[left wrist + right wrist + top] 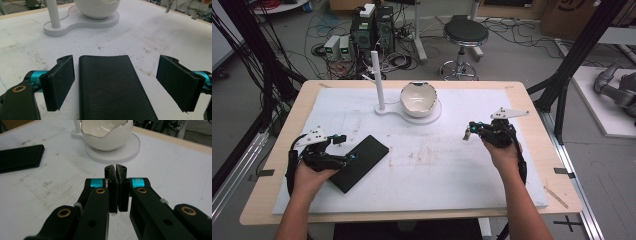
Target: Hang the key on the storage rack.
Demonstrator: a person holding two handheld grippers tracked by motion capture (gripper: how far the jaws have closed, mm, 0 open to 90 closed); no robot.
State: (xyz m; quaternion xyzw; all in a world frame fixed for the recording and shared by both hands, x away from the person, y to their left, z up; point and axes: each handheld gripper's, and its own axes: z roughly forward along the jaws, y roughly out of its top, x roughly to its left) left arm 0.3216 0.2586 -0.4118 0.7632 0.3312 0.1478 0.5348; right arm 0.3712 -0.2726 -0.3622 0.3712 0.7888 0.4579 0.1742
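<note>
at the lower left of the high view the left gripper (343,148) sits low over the near end of a black leather wallet (360,162), which lies flat on the white mat (437,165), well apart from the white egg-shaped bowl (418,99) and its stand (384,108) at the upper middle. in the left gripper view the jaws stand wide apart with the wallet (112,87) lying between them, one pad (61,82) just beside its long edge and the other well clear, so nothing is pinched yet. over on the right side of the high view the right gripper (468,131) hovers above bare mat, and in the right gripper view its pads (113,173) are pressed together on nothing, pointing toward the bowl (107,135) (the wallet (20,157) shows at the upper left there). i'd judge the job barely begun: the wallet has been lined up but not grasped or lifted, and closing on it, raising it and taking it wherever it's meant to go, perhaps the bowl, all remain.
</note>
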